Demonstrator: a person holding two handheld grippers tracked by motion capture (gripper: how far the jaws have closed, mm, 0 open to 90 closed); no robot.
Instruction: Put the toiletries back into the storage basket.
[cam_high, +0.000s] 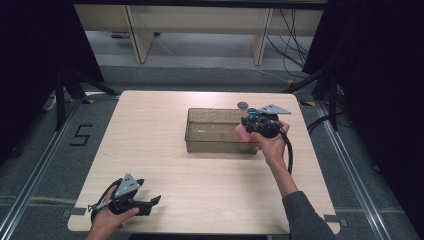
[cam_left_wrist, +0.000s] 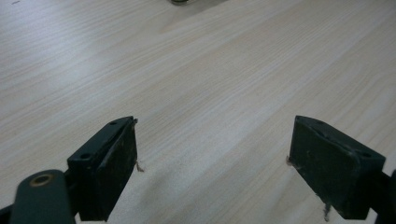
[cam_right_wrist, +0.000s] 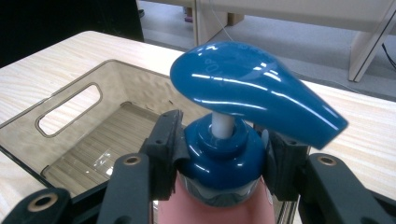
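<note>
My right gripper (cam_high: 256, 121) is shut on a pump bottle (cam_high: 251, 111), its jaws clamped on the blue collar under the pump head. The right gripper view shows the bottle (cam_right_wrist: 252, 93) close up, with a glossy blue pump head, a white stem and a pink body between the two black jaws of that gripper (cam_right_wrist: 219, 156). It hangs over the right end of a clear brownish bin (cam_high: 212, 111), whose handle-slotted wall (cam_right_wrist: 70, 112) lies just beyond. My left gripper (cam_high: 151, 202) rests near the table's front left corner, open, with bare wood between its fingers (cam_left_wrist: 212, 163).
A small grey disc (cam_high: 243, 105) lies on the wooden table (cam_high: 160, 150) just behind the bin. Dark stands and cables flank the table on both sides. Desk legs stand on the floor beyond the far edge.
</note>
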